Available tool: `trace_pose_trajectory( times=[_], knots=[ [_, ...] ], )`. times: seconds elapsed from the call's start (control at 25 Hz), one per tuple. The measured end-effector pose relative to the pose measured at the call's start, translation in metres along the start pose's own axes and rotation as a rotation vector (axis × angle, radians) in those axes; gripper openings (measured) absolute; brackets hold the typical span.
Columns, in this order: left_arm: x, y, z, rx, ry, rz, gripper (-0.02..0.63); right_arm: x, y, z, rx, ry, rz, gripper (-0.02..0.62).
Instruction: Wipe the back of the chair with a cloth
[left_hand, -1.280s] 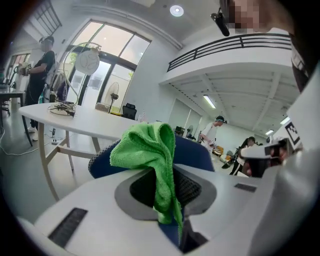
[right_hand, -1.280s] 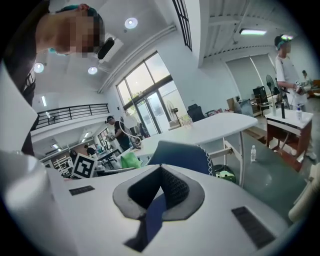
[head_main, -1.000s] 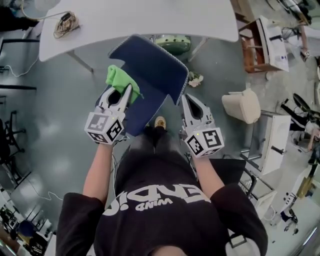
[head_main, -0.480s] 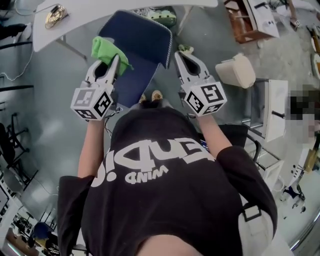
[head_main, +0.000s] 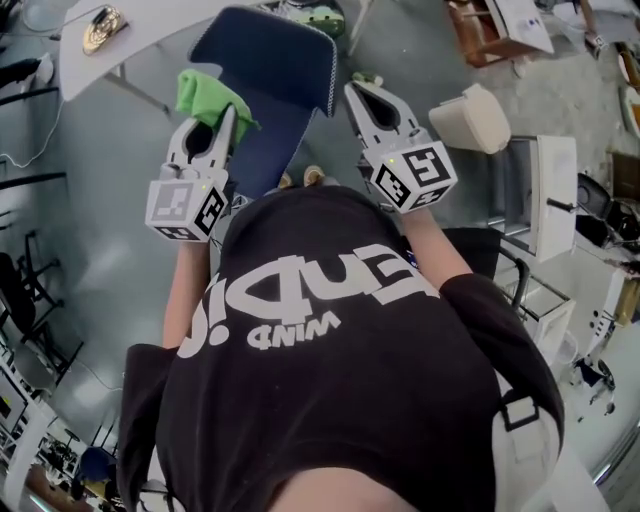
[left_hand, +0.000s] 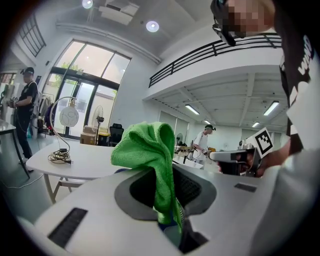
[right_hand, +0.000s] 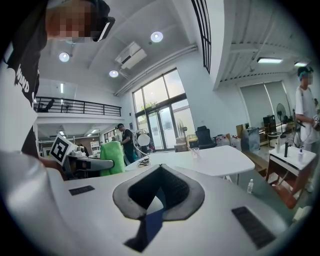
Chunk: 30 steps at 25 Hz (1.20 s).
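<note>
The navy blue chair (head_main: 268, 62) stands in front of me, its back nearest, seen in the head view. My left gripper (head_main: 222, 118) is shut on a green cloth (head_main: 204, 94) that bunches out past the jaw tips at the left edge of the chair back. In the left gripper view the green cloth (left_hand: 146, 146) fills the middle, pinched in the left gripper (left_hand: 163, 176). My right gripper (head_main: 353, 92) is shut with nothing in it, just right of the chair's right corner. Blue chair fabric shows below the right gripper (right_hand: 160, 169) tips.
A white table (head_main: 140, 45) with a coiled cable (head_main: 100, 28) stands beyond the chair. To the right are a beige bin (head_main: 472, 116), a wooden shelf (head_main: 490, 45) and a white cabinet (head_main: 556, 190). People stand in the background (left_hand: 24, 112).
The head view has shifted, so the chair and both grippers sit higher in the picture. The left gripper still holds the cloth at the chair's left edge; the right stays beside its right corner.
</note>
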<state>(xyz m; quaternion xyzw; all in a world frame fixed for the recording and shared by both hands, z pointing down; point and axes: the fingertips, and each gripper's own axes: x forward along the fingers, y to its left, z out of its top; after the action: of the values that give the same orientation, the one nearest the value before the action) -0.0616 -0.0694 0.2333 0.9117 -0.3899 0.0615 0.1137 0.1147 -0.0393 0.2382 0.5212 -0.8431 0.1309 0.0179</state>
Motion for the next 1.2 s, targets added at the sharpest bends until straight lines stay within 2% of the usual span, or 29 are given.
trace_pose_trajectory(
  times=[0.2,0.48,1.2],
  knots=[
    [0.008,-0.005,-0.012,0.019,0.006,-0.02,0.067,0.001,-0.002,-0.003,-0.015,-0.004,-0.001,-0.003],
    [0.013,-0.004,-0.016,0.005,0.031,-0.032,0.067,0.009,0.003,-0.006,-0.014,0.0,0.019,-0.003],
    [0.003,-0.008,-0.024,-0.022,0.042,-0.001,0.067,-0.001,0.011,-0.013,-0.033,0.03,0.088,-0.003]
  ],
)
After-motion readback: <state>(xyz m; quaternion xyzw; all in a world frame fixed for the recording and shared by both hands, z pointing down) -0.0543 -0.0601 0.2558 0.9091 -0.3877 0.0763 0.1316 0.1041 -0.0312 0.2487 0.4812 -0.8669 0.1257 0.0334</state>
